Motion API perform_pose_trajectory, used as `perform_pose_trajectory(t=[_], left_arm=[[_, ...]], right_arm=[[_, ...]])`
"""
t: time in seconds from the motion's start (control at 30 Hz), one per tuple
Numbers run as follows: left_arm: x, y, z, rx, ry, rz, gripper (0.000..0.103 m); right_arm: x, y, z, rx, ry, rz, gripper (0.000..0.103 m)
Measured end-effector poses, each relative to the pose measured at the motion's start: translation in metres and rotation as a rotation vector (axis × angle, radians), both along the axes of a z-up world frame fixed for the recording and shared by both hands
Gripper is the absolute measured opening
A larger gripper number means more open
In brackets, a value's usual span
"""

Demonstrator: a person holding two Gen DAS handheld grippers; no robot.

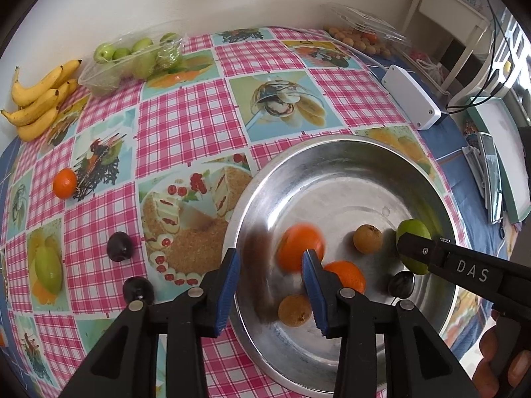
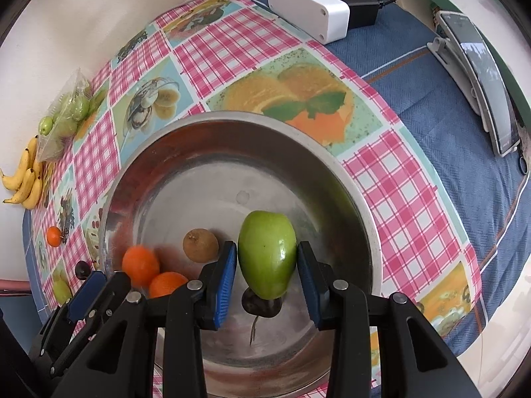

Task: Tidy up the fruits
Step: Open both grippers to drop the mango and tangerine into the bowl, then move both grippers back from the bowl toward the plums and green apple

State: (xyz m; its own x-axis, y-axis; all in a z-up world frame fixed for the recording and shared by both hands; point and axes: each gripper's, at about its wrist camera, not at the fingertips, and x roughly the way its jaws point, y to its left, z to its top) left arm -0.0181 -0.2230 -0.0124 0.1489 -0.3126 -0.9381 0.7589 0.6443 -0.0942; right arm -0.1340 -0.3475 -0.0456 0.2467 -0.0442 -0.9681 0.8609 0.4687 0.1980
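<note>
A steel bowl sits on the checked tablecloth. It holds two oranges, two brown longans and a dark grape. One orange is motion-blurred. My left gripper is open and empty over the bowl's near left rim. My right gripper is shut on a green fruit and holds it over the bowl, above the dark grape. Loose on the cloth lie an orange, a dark plum and a dark grape.
Bananas and a clear tray of green fruits lie at the far left. A clear box of longans sits at the far edge. A white box, a phone and cables lie on the right.
</note>
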Motion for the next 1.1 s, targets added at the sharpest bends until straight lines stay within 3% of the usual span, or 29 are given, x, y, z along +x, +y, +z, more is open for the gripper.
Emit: perform_pose_trajectory(t=[0.4,0.93,1.1], left_arm=[[0.002,0.006,0.017,-0.029,0.019,0.021,0.051],[0.059,0.076,0.026,-0.059,0.112,0.318,0.059],[0.078,0.099,0.020,-0.049,0.139,0.395,0.060]], right_arm=[[0.000,0.008,0.038,-0.094,-0.039,0.039,0.039],[0.024,0.045,0.054,-0.147,-0.025,0.160,0.040],[0.037,0.060,0.055,-0.153,-0.026,0.205,0.051]])
